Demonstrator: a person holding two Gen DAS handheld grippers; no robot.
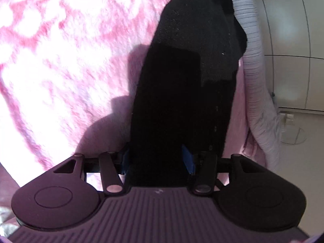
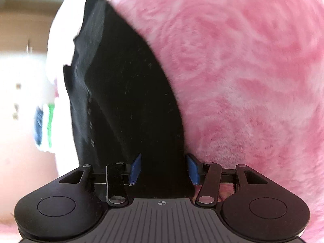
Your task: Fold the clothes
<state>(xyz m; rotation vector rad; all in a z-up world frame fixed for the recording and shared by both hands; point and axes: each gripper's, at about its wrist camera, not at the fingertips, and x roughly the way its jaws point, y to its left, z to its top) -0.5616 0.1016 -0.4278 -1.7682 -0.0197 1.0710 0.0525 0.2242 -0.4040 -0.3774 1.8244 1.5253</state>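
Note:
A black garment (image 1: 192, 60) lies in a long folded strip on a fluffy pink blanket (image 1: 70, 60). It runs from the top of the left wrist view down into my left gripper (image 1: 157, 160). The blue pads (image 1: 187, 160) stand apart at the strip's two edges, and the left pad is partly hidden by cloth. In the right wrist view the same black garment (image 2: 125, 91) reaches down between the jaws of my right gripper (image 2: 164, 170). Its blue pads (image 2: 135, 168) are spread wide, and the cloth lies flat between them without being pinched. The pink blanket (image 2: 253, 81) fills the right side.
A lilac ribbed bed edge (image 1: 255, 70) borders the blanket on the right, with white cupboard doors (image 1: 289, 50) and a white stand (image 1: 291, 135) on the floor beyond. A blurred white cloth with blue and green stripes (image 2: 43, 121) hangs at the left.

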